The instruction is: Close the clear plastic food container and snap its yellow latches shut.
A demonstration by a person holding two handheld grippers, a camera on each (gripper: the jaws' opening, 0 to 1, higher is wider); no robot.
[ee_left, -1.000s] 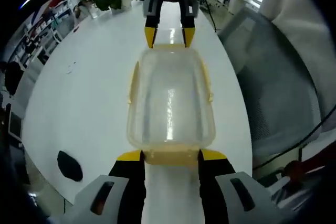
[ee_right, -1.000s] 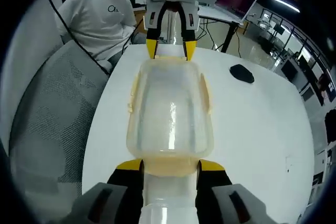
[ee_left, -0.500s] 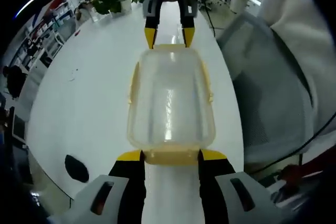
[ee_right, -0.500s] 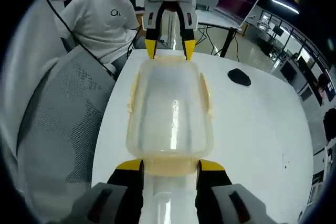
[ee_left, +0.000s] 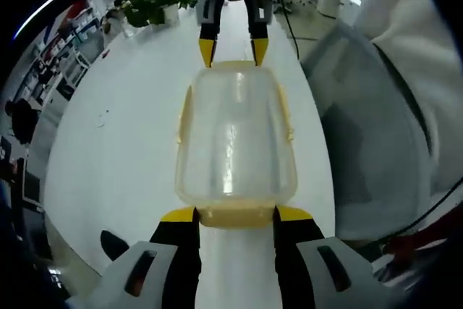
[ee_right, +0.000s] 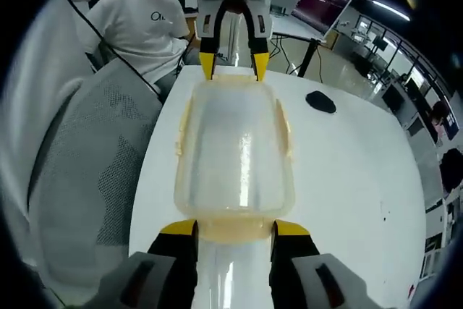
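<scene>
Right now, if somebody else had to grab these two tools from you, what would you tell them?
Left gripper: jaws open, tips flanking the near end latch of the container.
Right gripper: the same at the opposite end, open around that latch.
Container sits between both grippers over the white table, lid on.
Done: lid looks closed.
Left: whether the end latches are snapped can't be told; check them and the side latches.

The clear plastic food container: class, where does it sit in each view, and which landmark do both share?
Left gripper view: clear container at centre, right gripper at its far end.
Right gripper view: container at centre, left gripper at its far end.
Shared landmark: black mouse on the white table.
</scene>
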